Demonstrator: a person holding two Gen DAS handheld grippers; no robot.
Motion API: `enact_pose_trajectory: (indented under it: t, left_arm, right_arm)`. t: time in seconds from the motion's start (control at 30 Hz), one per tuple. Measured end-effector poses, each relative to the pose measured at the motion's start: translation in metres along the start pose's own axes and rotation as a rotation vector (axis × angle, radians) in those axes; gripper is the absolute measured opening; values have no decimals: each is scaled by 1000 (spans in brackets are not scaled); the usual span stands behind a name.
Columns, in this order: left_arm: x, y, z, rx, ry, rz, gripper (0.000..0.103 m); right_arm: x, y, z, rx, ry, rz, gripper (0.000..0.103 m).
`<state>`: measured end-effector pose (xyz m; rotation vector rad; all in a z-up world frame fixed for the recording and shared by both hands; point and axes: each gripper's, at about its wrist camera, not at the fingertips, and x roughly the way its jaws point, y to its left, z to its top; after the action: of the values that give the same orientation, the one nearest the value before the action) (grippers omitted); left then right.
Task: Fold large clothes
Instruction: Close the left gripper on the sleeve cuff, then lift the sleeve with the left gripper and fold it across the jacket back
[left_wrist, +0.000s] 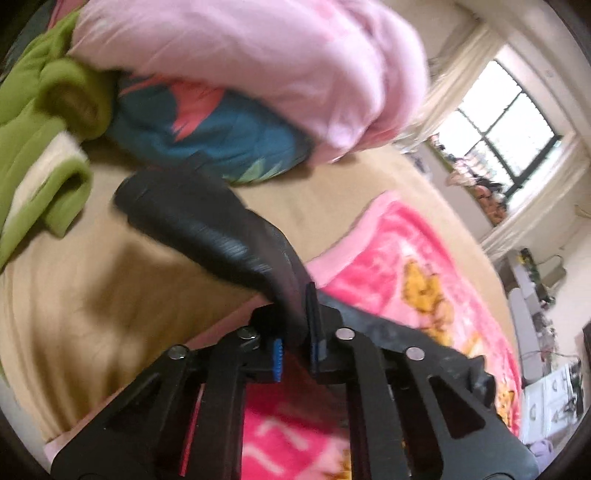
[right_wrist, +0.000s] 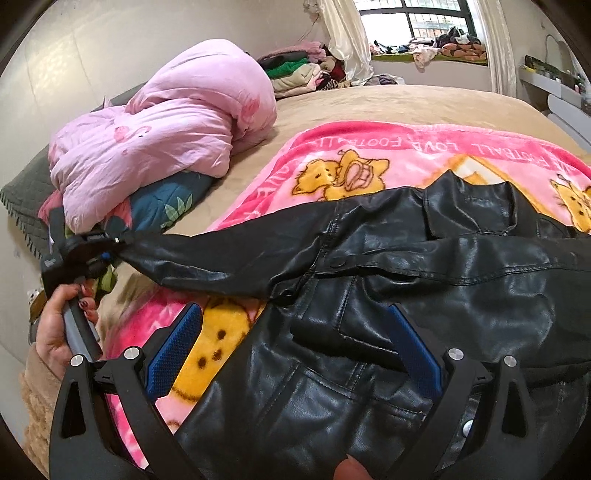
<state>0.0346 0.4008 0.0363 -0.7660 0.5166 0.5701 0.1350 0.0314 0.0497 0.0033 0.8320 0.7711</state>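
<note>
A black leather jacket (right_wrist: 424, 266) lay spread on a pink cartoon blanket (right_wrist: 332, 147) that covered part of a tan bed (right_wrist: 406, 99). The left tool (left_wrist: 295, 343) was clamped on the end of the jacket's sleeve (left_wrist: 207, 221), which stretched out taut toward the bed's edge; in the right wrist view a hand (right_wrist: 55, 325) gripped that tool's handle. The right tool (right_wrist: 295, 350) hung over the jacket's front, its blue pads (right_wrist: 173, 354) set wide apart and holding nothing. Beyond the sleeve, a pink quilt (right_wrist: 166, 147) sat heaped on a teal floral pillow (left_wrist: 207, 140), with a green garment (left_wrist: 44, 122) beside them. A stack of folded clothes (right_wrist: 295, 70) stood at the bed's far corner, below the window (right_wrist: 417, 18).
</note>
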Motion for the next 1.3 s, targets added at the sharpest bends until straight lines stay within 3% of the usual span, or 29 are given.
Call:
enact_pose_trajectory:
  t: [0.33, 0.47, 0.57, 0.7, 0.97, 1.3]
  left_arm:
    - [-72, -92, -23, 151, -187, -254, 0]
    - [-89, -127, -39, 191, -201, -386, 0]
    - [-94, -147, -48, 221, -210, -445, 0]
    - [-90, -175, -65, 253, -163, -548, 0]
    - [-81, -230, -110, 410, -104, -662, 0]
    - [-41, -292, -194, 663, 121, -772, 0]
  right_arm:
    - [-24, -30, -5, 89, -51, -51, 98]
    - [-35, -55, -11, 147, -64, -91, 98]
    - [-45, -72, -18, 181, -73, -117, 98]
    - [-62, -91, -28, 222, -94, -155, 98]
    - [-97, -130, -48, 299, -136, -225, 98]
    - [-134, -171, -63, 405, -194, -276, 98]
